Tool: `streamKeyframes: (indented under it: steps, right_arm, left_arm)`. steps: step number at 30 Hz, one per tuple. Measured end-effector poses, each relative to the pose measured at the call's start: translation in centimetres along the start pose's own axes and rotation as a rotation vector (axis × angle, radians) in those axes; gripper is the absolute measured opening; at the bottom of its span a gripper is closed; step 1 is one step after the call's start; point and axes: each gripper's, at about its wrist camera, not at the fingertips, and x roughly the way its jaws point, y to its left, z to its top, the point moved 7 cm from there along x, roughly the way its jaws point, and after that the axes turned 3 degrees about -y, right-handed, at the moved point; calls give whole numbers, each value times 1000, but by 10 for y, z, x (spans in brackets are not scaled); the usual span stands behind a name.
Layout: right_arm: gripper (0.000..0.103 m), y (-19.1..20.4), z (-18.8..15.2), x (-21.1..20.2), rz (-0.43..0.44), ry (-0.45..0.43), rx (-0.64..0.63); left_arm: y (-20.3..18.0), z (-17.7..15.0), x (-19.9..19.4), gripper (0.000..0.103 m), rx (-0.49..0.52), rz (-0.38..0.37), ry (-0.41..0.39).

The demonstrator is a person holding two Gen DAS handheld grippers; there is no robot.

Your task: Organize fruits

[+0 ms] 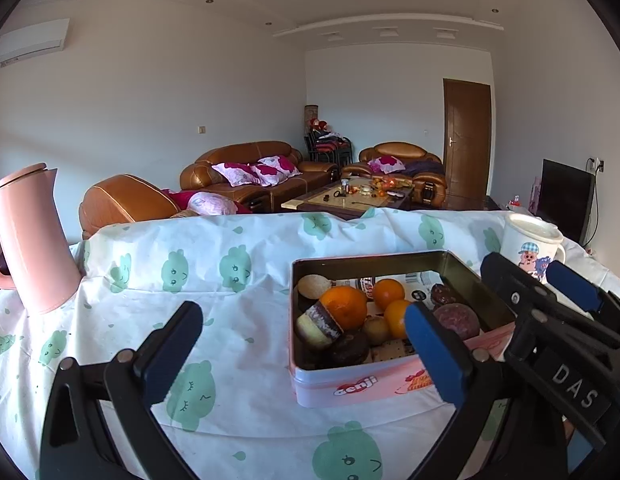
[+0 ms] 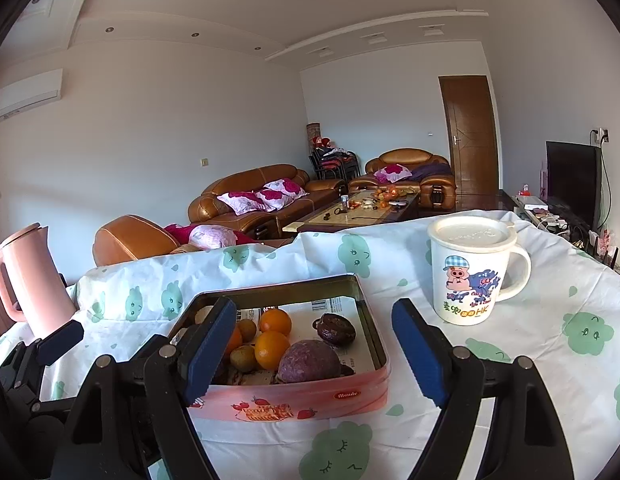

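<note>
The open pink rectangular tin (image 1: 361, 384) near the counter's front edge holds 3 oranges (image 1: 343, 306), small brownish fruits and dark pastries together; nothing lies loose on the cloth, so sorting could be pending or finished. The left hand-held gripper (image 1: 306, 344) and right hand-held gripper (image 2: 313, 348) both gape, empty. Only the right view shows the purple round fruit (image 2: 308, 362) unobstructed; only the left shows the layered cake slice (image 1: 317, 326).

oranges (image 2: 274, 322), small brown fruits (image 2: 243, 358) and purple fruit (image 2: 308, 361) heaped in open pink tin (image 2: 294, 400)
</note>
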Motion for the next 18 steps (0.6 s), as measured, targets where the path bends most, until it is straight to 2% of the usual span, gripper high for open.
streamKeyframes:
  steps: [6,18]
  right_arm:
    - [82,-1,0,-2,-6,-6,10]
    - [82,-11,1,0,-16,-3,56]
  left_arm:
    - [1,-2,2,103,-1,30,12]
    - [3,-4,6,103,-10,30,42]
